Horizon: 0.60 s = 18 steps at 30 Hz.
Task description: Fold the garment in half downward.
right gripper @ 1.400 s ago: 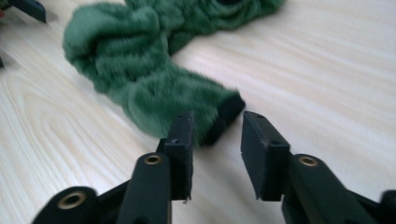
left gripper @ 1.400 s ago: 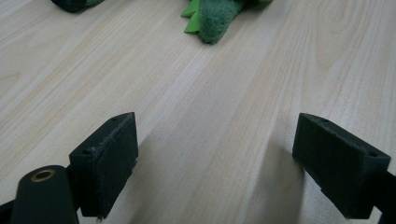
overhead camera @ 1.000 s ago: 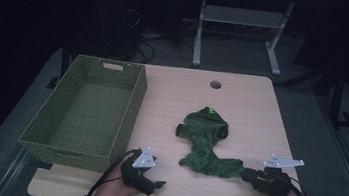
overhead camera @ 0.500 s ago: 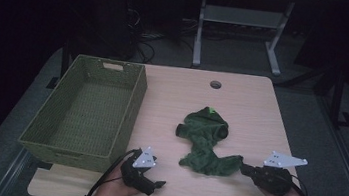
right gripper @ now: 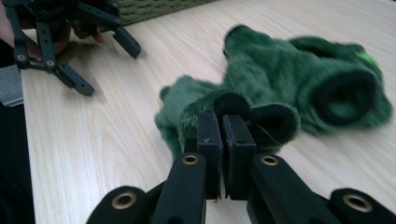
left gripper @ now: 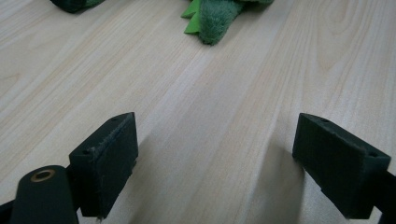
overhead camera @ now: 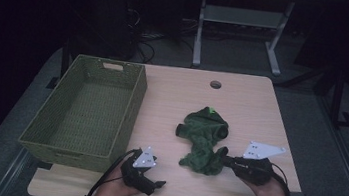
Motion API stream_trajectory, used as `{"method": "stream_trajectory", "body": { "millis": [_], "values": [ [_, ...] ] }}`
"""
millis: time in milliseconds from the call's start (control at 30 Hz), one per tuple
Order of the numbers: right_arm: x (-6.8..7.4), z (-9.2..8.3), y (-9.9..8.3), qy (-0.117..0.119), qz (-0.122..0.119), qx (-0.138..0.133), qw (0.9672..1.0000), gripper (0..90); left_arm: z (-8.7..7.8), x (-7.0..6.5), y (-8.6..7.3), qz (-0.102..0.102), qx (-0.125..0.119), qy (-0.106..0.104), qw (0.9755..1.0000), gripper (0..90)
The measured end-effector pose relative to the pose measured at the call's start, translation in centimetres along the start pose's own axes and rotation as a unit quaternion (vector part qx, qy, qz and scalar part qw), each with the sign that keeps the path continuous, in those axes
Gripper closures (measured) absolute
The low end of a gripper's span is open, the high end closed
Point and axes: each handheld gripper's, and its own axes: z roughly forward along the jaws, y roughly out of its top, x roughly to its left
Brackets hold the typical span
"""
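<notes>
Jaws of the right gripper [right gripper: 226, 135] have just been closing and now pinch a fold at the near edge of the green plush toy [overhead camera: 203, 139], which lies on the table [overhead camera: 252, 102] right of the basket [overhead camera: 85, 110]. Left of the toy, the left gripper [left gripper: 229, 158] rests low over bare wood, jaws spread wide with nothing between them. To lift well, I would keep the pinch firm, raise slowly so the limp body follows, then clear the basket's near wall before carrying over. No brand or writing is readable anywhere.
</notes>
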Motion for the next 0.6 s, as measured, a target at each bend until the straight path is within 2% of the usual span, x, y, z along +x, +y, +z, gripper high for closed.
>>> {"method": "stream_trajectory", "body": {
  "millis": [133, 233, 300, 400, 600],
  "values": [
    [0.4, 1.4, 1.0, 0.011, -0.019, 0.002, 0.9997, 86.4, 0.0, 0.1, 0.0, 0.004, 0.001, 0.001, 1.0000, 13.6],
    [0.7, 2.2, 1.7, 0.019, -0.021, 0.002, 0.9996, 85.3, 0.0, 0.0, 0.0, 0.002, 0.000, 0.001, 1.0000, 13.6],
    [0.7, 2.6, 2.1, 0.023, -0.021, -0.005, 0.9995, 81.0, 0.0, 0.0, 0.0, 0.000, 0.000, 0.000, 1.0000, 13.6],
    [0.5, 2.9, 2.4, 0.016, -0.020, -0.015, 0.9996, 80.9, 0.0, 0.0, 0.0, 0.000, 0.000, 0.000, 1.0000, 13.6],
    [-1.2, 2.6, 3.0, -0.014, 0.012, -0.030, 0.9994, 86.7, 0.0, 0.0, 0.0, 0.002, 0.000, 0.001, 1.0000, 13.6]
  ]
}}
